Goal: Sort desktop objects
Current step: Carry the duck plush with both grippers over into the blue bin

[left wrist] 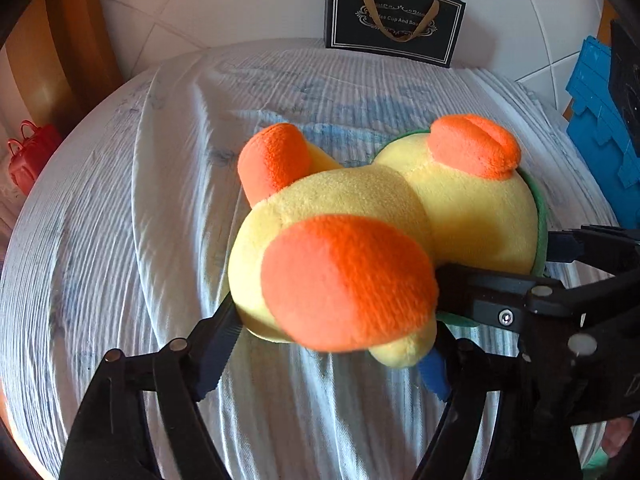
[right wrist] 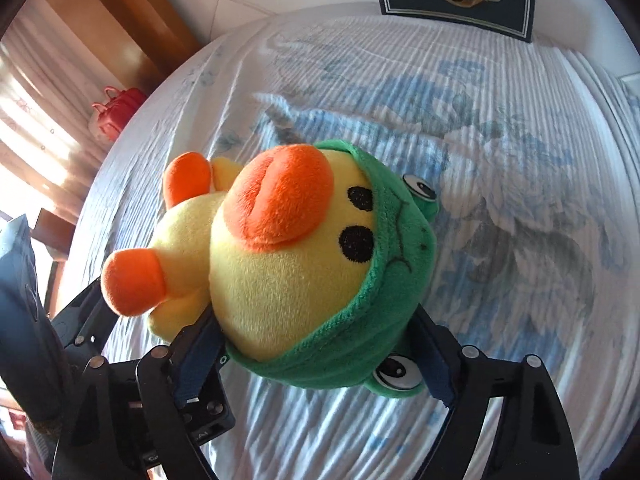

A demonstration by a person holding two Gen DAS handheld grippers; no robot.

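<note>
Plush duck (right wrist: pixel 280 264) in a green frog hood lies on its back on the white-and-blue cloth (right wrist: pixel 500 140), long axis left to right, feet left and hooded head right, pinched at its body by the left gripper (left wrist: pixel 328 356) and at its head by the right gripper (right wrist: pixel 320 364).

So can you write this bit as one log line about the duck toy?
object: yellow plush duck in green frog hood | left gripper: around its body | right gripper: around its head | surface: blue-patterned white cloth
</note>
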